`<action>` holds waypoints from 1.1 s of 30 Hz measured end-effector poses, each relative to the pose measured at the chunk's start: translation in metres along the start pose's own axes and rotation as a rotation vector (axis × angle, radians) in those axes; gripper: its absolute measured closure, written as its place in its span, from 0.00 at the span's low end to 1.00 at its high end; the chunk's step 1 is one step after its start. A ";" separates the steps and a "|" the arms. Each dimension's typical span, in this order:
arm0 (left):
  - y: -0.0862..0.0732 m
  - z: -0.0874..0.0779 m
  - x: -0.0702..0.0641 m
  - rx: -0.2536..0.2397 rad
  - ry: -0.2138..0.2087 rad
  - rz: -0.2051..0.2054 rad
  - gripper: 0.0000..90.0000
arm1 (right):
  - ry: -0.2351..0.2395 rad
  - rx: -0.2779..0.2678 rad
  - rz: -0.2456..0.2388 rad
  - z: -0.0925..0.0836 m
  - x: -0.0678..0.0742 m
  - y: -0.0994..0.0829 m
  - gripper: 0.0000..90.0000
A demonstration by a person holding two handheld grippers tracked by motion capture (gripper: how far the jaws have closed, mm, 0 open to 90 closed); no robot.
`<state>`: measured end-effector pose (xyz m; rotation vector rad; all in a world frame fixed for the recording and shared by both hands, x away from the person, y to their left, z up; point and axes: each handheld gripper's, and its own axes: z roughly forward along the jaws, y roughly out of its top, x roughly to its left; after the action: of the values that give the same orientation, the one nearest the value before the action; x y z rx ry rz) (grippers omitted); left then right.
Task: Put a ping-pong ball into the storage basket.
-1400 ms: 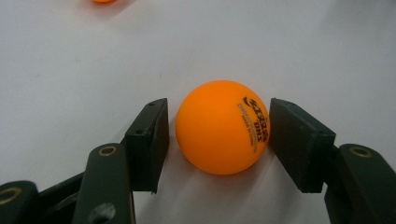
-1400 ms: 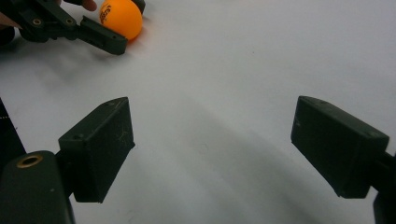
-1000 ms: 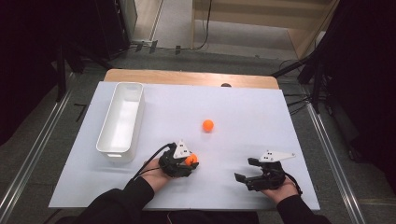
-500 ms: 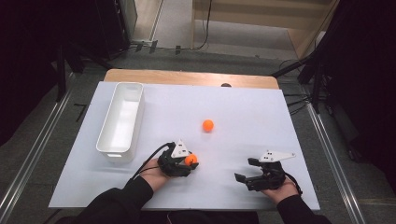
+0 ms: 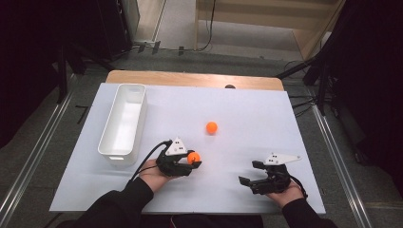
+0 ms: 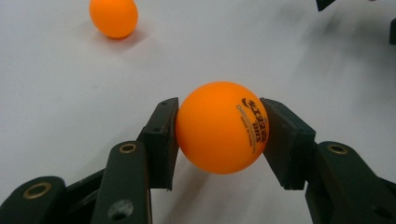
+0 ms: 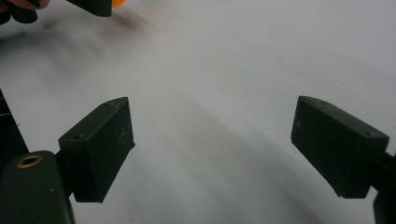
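Observation:
My left gripper (image 5: 191, 160) is shut on an orange ping-pong ball (image 6: 219, 127) with black print, both pads pressed against its sides just above the white table. The same ball (image 5: 193, 157) sits at the gripper's tip in the high view. A second orange ball (image 5: 211, 127) lies loose on the table farther back, and it is the second ball (image 6: 114, 17) at the upper left of the left gripper view. My right gripper (image 5: 249, 173) rests near the front right with its jaws wide apart. Bare table lies between its pads (image 7: 98, 144).
A long white bin (image 5: 122, 124) stands on the left side of the white table (image 5: 256, 114), its near end close to my left hand. A wooden strip (image 5: 190, 78) runs along the table's far edge. Cables trail back from both grippers.

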<state>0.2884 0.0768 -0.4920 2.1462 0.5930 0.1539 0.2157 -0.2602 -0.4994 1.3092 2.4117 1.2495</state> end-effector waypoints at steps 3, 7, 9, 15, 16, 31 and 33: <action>0.002 -0.004 0.002 -0.014 -0.002 -0.002 0.56 | 0.002 0.001 0.001 0.000 0.000 0.000 0.13; 0.003 -0.009 0.004 -0.028 -0.007 -0.013 0.56 | 0.000 0.000 -0.002 0.001 0.000 0.000 0.13; 0.004 -0.011 0.005 -0.037 -0.004 -0.005 0.56 | 0.002 0.001 -0.002 0.001 -0.001 0.000 0.13; 0.007 -0.018 0.006 -0.064 -0.015 -0.009 0.56 | 0.005 0.004 -0.004 0.001 0.000 0.000 0.13; 0.008 -0.020 0.005 -0.069 -0.021 -0.010 0.56 | 0.004 0.002 -0.005 0.001 0.000 0.000 0.13; 0.019 -0.039 0.003 -0.093 -0.068 -0.005 0.56 | 0.022 -0.001 -0.006 0.002 0.000 0.000 0.13; 0.020 -0.040 0.004 -0.088 -0.072 -0.016 0.56 | 0.022 -0.003 -0.013 0.003 0.000 0.001 0.13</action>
<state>0.2864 0.0973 -0.4524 2.0523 0.5516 0.0923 0.2178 -0.2585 -0.5010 1.2842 2.4278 1.2707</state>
